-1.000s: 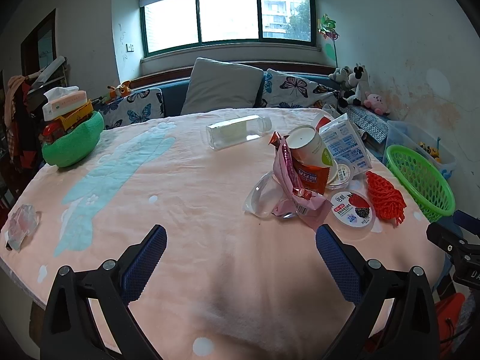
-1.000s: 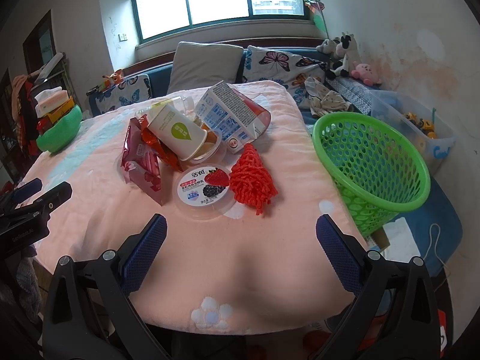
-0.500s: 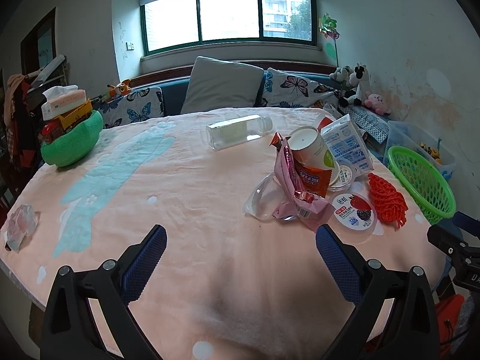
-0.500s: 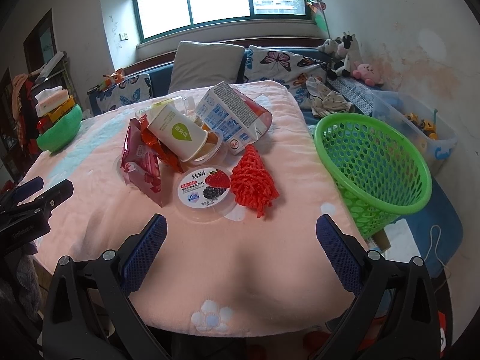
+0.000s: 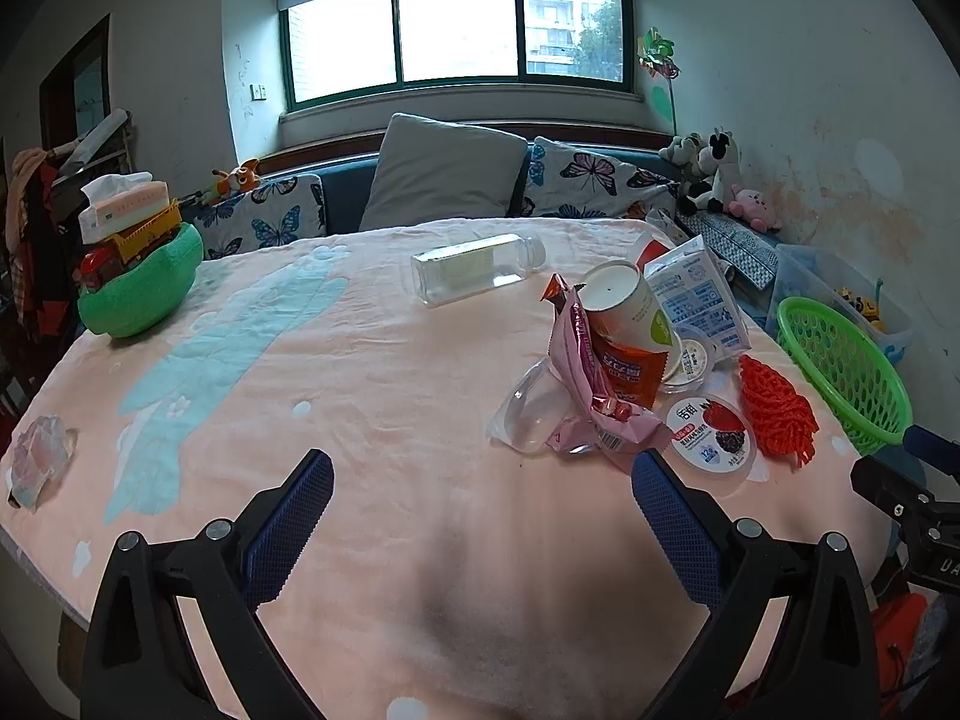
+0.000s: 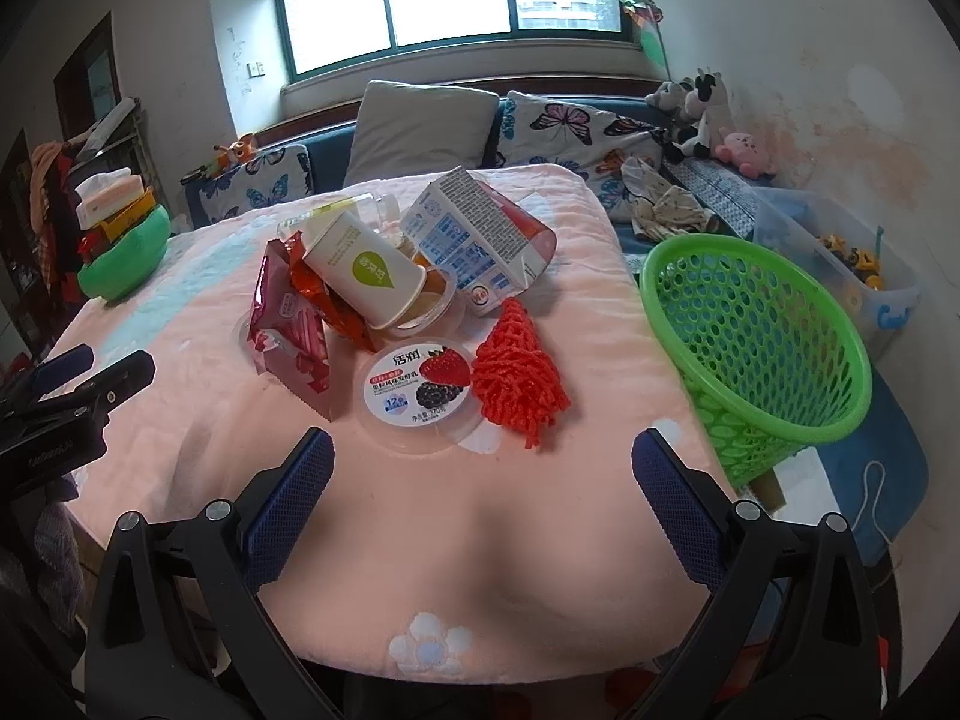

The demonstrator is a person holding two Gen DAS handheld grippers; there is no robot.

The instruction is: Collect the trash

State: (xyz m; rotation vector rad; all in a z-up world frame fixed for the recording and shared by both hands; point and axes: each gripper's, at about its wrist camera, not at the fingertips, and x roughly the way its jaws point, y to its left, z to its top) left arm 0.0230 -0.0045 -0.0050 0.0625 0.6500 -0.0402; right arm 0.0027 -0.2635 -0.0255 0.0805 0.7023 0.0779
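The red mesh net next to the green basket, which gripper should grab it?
Right. The open right gripper faces the red foam mesh net, with the green plastic basket just beside it. The left gripper is farther off.

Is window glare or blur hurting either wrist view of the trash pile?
Left wrist view: window blown out, pile sharp, clear bottle shows faint reflections. Right wrist view: evenly lit, yogurt lid legible, green basket stretched by fisheye.
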